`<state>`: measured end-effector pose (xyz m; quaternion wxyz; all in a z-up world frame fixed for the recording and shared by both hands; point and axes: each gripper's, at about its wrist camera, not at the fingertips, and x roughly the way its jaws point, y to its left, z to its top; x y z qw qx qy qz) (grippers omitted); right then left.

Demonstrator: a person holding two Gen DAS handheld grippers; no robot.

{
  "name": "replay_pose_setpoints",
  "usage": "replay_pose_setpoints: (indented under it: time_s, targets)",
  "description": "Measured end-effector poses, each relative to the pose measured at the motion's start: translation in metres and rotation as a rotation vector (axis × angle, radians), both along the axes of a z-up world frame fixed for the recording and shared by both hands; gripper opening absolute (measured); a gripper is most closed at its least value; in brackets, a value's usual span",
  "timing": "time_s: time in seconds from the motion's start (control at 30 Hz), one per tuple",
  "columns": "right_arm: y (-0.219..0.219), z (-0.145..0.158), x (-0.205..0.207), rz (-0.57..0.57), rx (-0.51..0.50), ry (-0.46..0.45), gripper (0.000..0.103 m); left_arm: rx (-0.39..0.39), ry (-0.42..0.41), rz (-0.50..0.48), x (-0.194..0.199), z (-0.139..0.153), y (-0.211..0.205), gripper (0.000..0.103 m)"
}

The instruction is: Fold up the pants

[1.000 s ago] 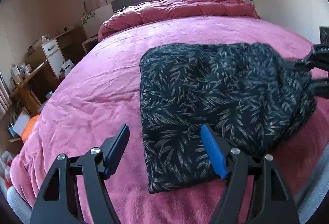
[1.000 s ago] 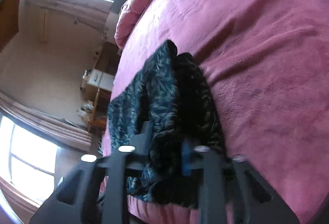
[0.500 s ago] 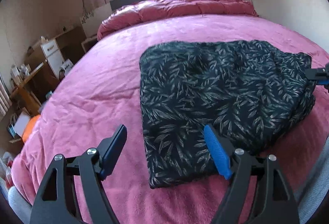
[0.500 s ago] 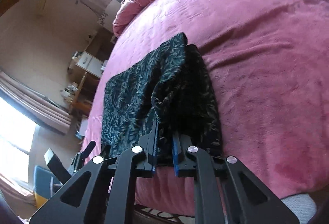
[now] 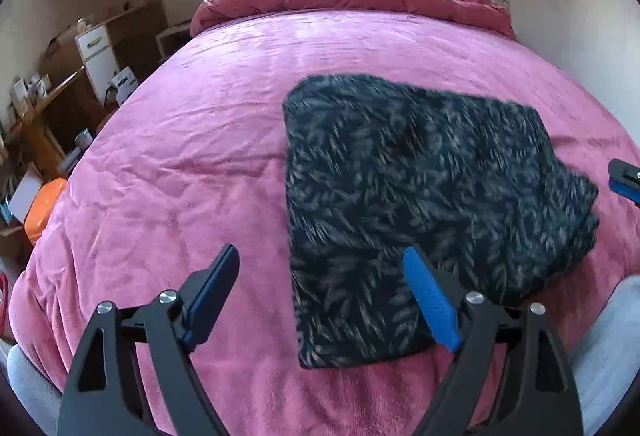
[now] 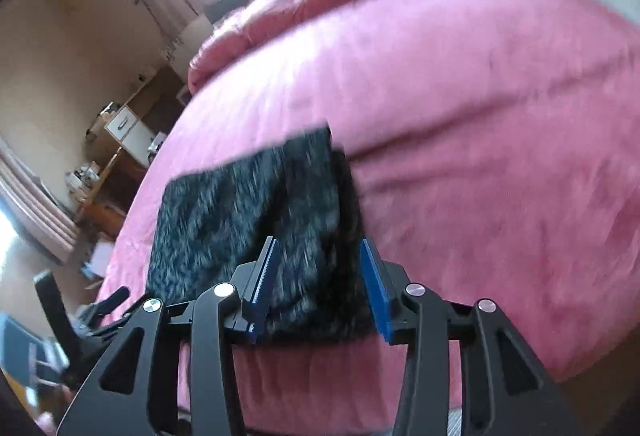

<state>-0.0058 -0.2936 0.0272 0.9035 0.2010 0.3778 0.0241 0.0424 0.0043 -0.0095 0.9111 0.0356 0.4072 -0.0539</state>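
Half a second ago your right tool (image 6: 316, 276) pinched the pants' (image 5: 420, 204) edge; now its blue pads stand apart with nothing between them, just short of the cloth. Your left tool (image 5: 324, 284) hangs wide open above the near edge. You have the folded pants lying flat on the pink bed (image 5: 180, 176). Only your left view shows the orange box (image 5: 42, 208) on the floor; both show the white drawer unit (image 5: 98, 54).

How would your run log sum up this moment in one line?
step: fold done | pants: folded, flat on bed | left gripper: open | right gripper: open, empty
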Motion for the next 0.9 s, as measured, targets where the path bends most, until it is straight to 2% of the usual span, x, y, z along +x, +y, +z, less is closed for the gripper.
replay_pose_setpoints:
  time_s: [0.13,0.23,0.43,0.63,0.9]
  targets:
    - [0.017,0.012,0.023,0.071,-0.044,-0.078,0.041,0.016,-0.018,0.014,0.012,0.011,-0.003,0.084]
    - [0.030,0.011,0.046,0.123,-0.112,-0.081,0.041,0.040,-0.020,0.006,0.023,0.014,-0.010,0.084]
    - [0.050,-0.006,0.078,0.187,-0.254,-0.047,0.041,0.073,-0.003,-0.005,0.048,0.013,-0.023,0.084]
    - [0.054,-0.023,0.096,0.194,-0.292,-0.018,0.041,0.030,0.054,0.014,0.070,0.007,-0.027,0.083]
    - [0.055,-0.037,0.119,0.189,-0.372,0.025,0.041,0.080,0.081,0.017,0.112,0.000,-0.045,0.085]
